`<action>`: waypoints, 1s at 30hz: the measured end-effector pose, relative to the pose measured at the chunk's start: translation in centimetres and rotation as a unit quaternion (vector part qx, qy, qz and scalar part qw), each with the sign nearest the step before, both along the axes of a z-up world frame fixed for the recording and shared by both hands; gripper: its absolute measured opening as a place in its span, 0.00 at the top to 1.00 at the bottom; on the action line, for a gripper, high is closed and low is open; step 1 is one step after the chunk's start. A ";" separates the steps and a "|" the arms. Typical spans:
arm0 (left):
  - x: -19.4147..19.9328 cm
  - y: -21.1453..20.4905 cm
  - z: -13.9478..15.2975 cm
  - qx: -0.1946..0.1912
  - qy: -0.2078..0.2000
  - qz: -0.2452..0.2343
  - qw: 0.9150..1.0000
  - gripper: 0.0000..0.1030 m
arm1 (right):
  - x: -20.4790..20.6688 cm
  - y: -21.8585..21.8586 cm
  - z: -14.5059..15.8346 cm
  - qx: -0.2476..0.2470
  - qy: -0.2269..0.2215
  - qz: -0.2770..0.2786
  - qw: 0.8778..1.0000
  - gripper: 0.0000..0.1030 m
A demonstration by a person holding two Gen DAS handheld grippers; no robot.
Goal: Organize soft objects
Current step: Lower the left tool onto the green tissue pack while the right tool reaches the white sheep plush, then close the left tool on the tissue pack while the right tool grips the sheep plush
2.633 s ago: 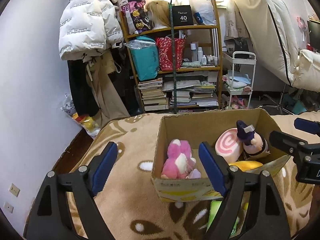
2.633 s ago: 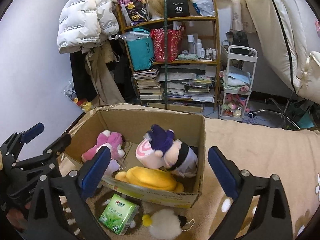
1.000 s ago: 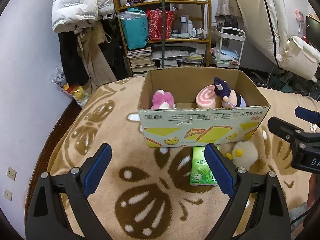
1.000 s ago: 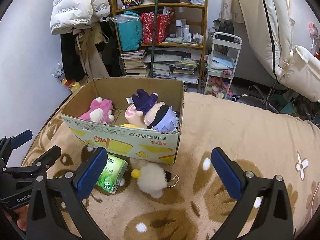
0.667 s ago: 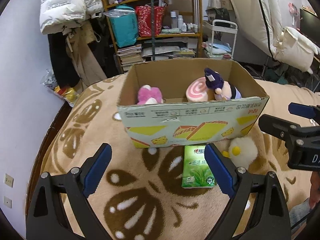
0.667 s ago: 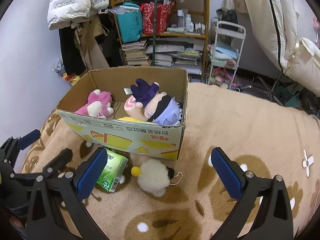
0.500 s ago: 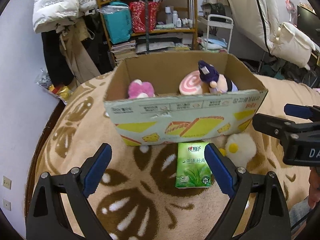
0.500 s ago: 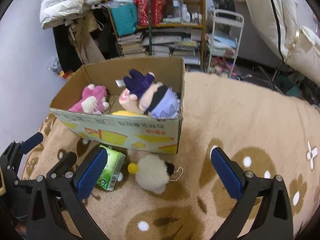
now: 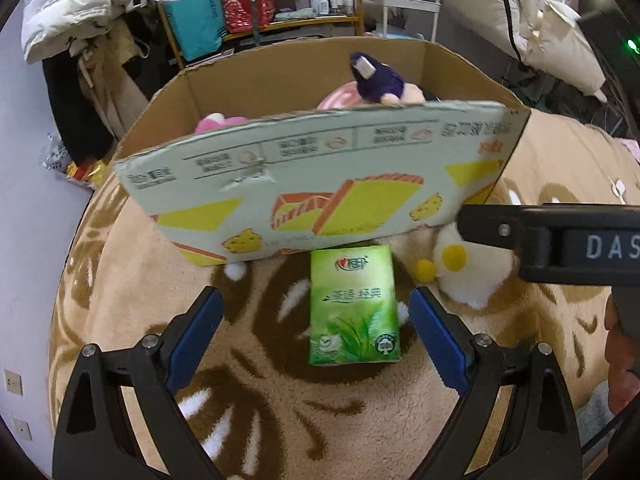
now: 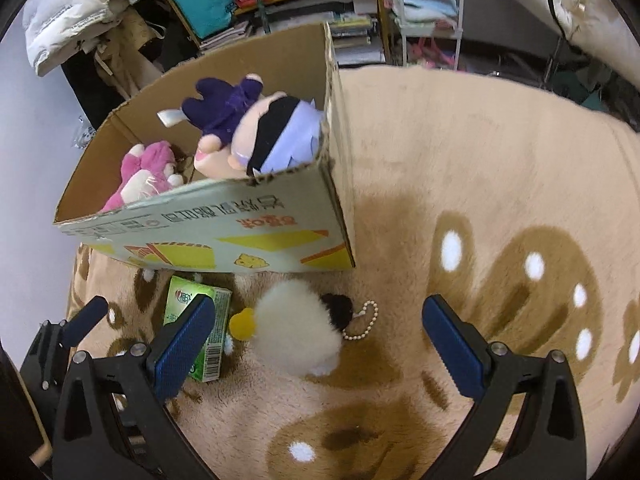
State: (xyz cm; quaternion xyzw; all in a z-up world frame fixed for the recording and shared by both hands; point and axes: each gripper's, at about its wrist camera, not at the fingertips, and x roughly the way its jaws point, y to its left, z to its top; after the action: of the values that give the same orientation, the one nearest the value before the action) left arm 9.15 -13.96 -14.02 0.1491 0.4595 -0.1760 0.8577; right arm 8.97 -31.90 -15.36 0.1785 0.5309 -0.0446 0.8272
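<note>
A green tissue pack (image 9: 354,304) lies on the brown patterned blanket just in front of the cardboard box (image 9: 320,184). My left gripper (image 9: 316,320) is open, with the pack between its blue pads. A white fluffy plush keychain (image 10: 298,332) lies beside the tissue pack (image 10: 198,332). Over that plush my right gripper (image 10: 320,332) hangs open; its arm crosses the left wrist view at the right. Inside the box (image 10: 224,236) sit a pink plush (image 10: 144,172) and a purple-haired doll (image 10: 256,132).
The blanket (image 10: 500,184) spreads wide to the right of the box. Behind the box stand a cluttered bookshelf (image 9: 256,12), a white cart (image 9: 408,12) and hanging coats (image 9: 76,16). A wall (image 9: 28,200) runs along the left.
Both grippers have dropped down and forward from above the box toward the blanket; the left now brackets the tissue pack and the right hovers over the white plush.
</note>
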 end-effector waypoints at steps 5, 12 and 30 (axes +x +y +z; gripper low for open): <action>0.1 -0.5 -1.0 0.009 0.009 -0.001 1.000 0.10 | 0.6 0.4 -0.8 0.001 0.016 0.007 1.000 0.00; -0.1 -1.3 -2.5 0.027 0.021 -0.007 0.999 0.11 | 1.2 0.9 -2.2 0.018 0.042 0.018 0.999 0.06; -0.6 -0.5 -3.2 0.009 0.061 -0.007 0.998 0.49 | 0.1 2.1 -4.9 0.044 0.092 0.032 0.994 0.47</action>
State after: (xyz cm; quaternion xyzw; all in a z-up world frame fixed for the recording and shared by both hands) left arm 8.54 -14.44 -17.24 0.1491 0.5116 -0.1865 0.8254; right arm 9.12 -29.80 -20.30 0.1926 0.6119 -0.0111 0.7670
